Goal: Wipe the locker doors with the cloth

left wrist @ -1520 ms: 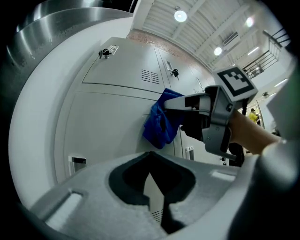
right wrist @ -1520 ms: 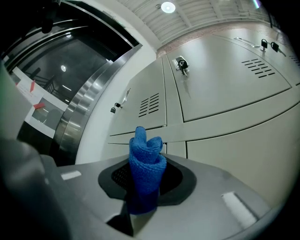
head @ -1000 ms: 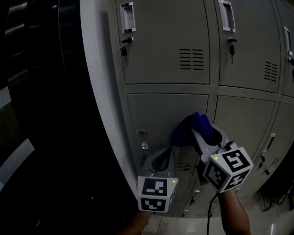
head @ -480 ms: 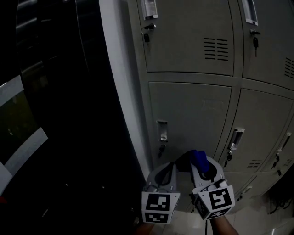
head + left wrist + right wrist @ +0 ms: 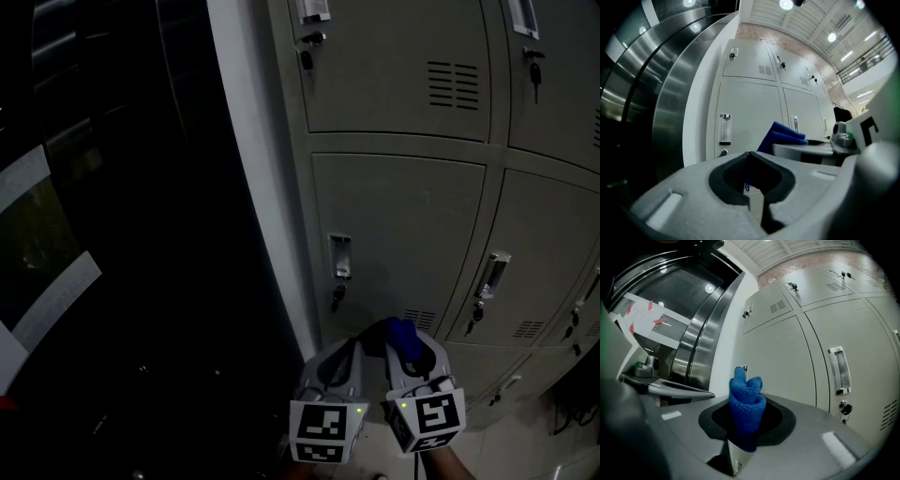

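Below the recessed handle (image 5: 340,255) of the middle-row locker door (image 5: 412,225), both grippers hang side by side at the bottom edge of the head view.

Right gripper (image 5: 746,427): jaws pinched tight on the blue cloth (image 5: 746,399), with a rolled tuft standing up past the tips. It lies below and to the right of the handle.

Left gripper (image 5: 751,159): jaws brought together with nothing held between them. It lies almost straight below the handle, just beside the right gripper.

Change over the last 1 s: the cloth was pressed on the door face to the right of the handle, at about handle height. Both grippers have since dropped and drawn in toward the person. The cloth now sits under the door's lower edge and appears to be off the metal, though no view shows the gap plainly.

Reading for the task: 1 downward stroke on this door looks finished. The cloth remains securely gripped, so wiping can resume once it is pressed on a panel again. The doors above the handle and those to its right remain to be covered.
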Available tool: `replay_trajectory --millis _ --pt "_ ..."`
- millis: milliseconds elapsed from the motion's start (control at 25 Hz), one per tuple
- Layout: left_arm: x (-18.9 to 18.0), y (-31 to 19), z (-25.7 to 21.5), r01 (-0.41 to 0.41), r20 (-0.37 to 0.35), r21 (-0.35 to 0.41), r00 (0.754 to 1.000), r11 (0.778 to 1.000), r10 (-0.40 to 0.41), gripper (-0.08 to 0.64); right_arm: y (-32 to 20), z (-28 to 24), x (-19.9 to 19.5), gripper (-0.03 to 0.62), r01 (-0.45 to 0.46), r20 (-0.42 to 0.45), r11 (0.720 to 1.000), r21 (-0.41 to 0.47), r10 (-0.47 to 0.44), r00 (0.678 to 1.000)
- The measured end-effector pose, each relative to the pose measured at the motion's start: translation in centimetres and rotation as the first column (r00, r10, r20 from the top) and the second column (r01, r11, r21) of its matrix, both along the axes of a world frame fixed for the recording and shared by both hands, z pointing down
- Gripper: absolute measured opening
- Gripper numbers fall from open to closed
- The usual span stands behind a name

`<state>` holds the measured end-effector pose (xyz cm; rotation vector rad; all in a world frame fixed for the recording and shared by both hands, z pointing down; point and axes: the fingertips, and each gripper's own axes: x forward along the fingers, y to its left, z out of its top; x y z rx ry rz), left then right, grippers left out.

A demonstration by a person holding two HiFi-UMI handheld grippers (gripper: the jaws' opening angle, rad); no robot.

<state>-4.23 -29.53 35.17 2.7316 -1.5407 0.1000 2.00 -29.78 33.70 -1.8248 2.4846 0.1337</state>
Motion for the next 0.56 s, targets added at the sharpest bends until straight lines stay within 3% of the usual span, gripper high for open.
replay_trajectory --millis 560 --pt "0.97 0.07 0.42 -0.015 0.009 -0.014 1.000 1.000 0.015 0.002 0.22 0.59 0.46 0.086 -0.004 -0.009 1.000 -0.012 0.003 1.000"
